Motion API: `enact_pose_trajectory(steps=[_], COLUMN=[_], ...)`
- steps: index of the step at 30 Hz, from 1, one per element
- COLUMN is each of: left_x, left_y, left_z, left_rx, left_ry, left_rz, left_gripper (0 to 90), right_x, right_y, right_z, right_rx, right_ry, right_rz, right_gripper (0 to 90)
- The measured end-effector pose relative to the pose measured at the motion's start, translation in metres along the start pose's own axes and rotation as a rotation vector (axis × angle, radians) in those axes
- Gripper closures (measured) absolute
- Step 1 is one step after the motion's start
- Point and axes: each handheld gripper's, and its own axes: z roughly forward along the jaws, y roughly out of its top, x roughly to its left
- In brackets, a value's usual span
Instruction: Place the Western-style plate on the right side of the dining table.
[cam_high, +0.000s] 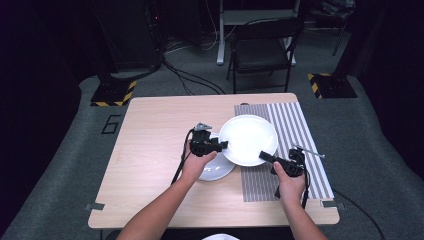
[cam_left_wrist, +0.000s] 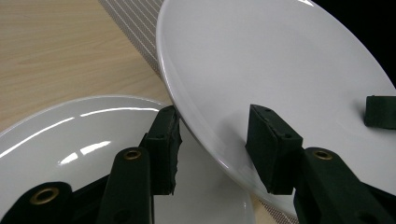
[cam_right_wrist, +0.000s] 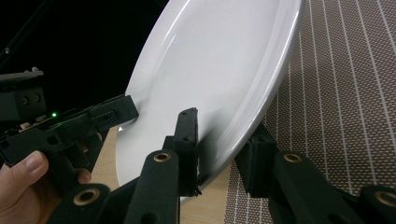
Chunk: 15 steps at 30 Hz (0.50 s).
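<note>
My left gripper (cam_high: 222, 145) and right gripper (cam_high: 264, 156) each clamp the glossy large plate's (cam_high: 248, 139) rim; it half-hides the small plate (cam_high: 216, 170).

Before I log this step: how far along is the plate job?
Done: both grippers have gripped the big plate, the left gripper on its left rim, the right gripper on its near right edge, and it is lifted and tilted. In hand: it hangs partly over the small plate and the striped mat. Left: setting it down; where, I cannot tell.
</note>
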Motion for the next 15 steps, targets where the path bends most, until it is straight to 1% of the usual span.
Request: enact_pose_trajectory(steps=[1,6,8,13,15], left_x=[0.000,-0.002,-0.003,-0.006,-0.008], left_y=[0.000,0.005,0.007,0.011,0.012], left_z=[0.000,0.001,0.001,0.004,0.005], left_rx=[0.001,0.000,-0.001,0.000,0.004], left_ry=[0.000,-0.002,-0.002,-0.006,-0.007], left_rz=[-0.002,0.003,0.005,0.028,0.024], left_gripper=[54.7,54.7,54.7,54.8,54.8], right_x=[0.001,0.002,0.002,0.001,-0.001], right_y=[0.001,0.003,0.004,0.005,0.005], right_z=[-0.001,-0.003,-0.004,-0.007,-0.009], right_rx=[0.000,-0.009,-0.012,-0.026,-0.030], right_ry=[-0.001,-0.006,-0.003,0.002,0.003], right_rz=[0.006,-0.011,-0.009,-0.004,-0.003], right_gripper=[71.2,71.2,71.3,71.1,71.1])
